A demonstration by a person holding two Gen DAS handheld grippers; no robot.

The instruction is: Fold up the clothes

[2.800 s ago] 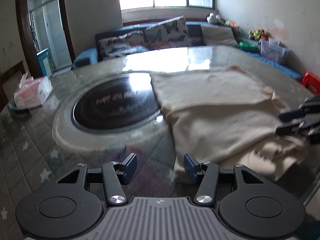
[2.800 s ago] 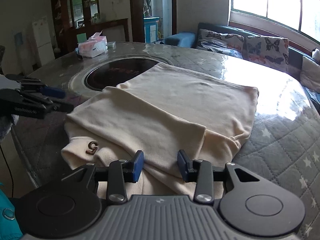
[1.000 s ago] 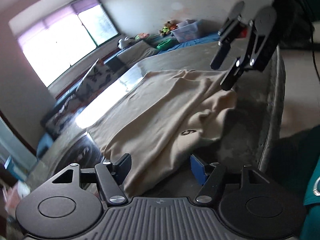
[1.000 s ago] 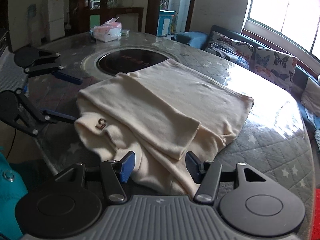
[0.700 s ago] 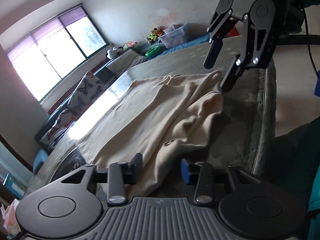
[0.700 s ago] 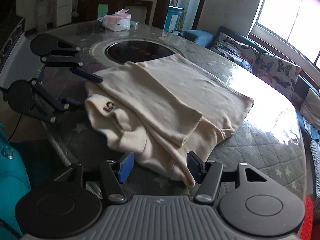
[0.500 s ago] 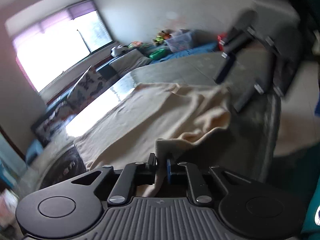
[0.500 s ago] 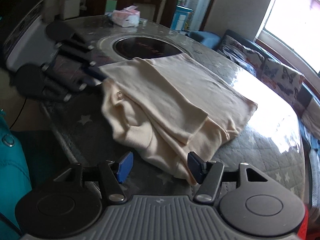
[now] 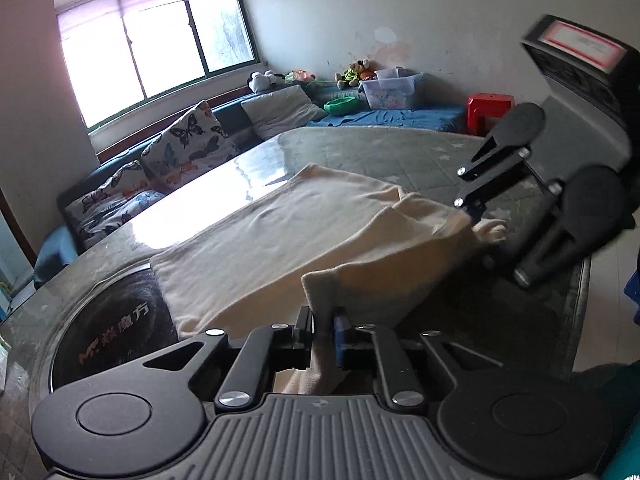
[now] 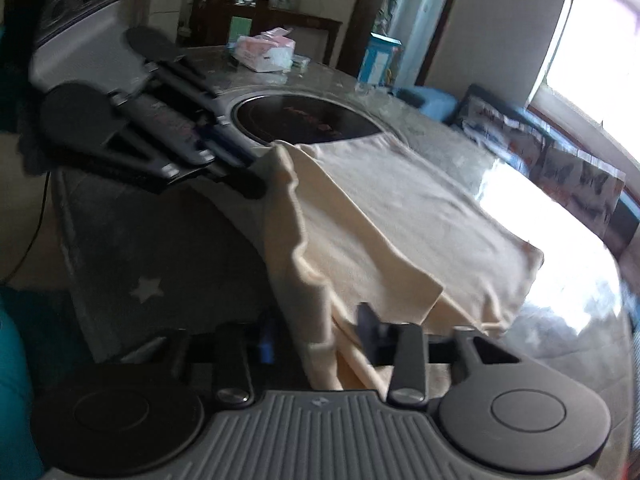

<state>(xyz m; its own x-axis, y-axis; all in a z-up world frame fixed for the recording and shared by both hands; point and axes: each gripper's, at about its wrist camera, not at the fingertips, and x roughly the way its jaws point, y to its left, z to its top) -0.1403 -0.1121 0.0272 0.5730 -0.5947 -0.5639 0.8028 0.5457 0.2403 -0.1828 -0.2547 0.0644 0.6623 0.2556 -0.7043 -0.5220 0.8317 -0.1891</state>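
Jaws of left gripper (image 9: 323,334) pinch the cream garment (image 9: 288,224); right gripper (image 10: 316,338), jaws just closing, clamps its other near corner above the bench (image 9: 400,148).

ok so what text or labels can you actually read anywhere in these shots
"魔方", preceded by a stylised logo I can't make out: on the black round cooktop set in the table.
Red-bordered label on the right gripper's body: blurred, unreadable.
Tissue box print: too blurred to read.

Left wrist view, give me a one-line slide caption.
Left gripper and right gripper pinch the cream garment's near edge above the table.
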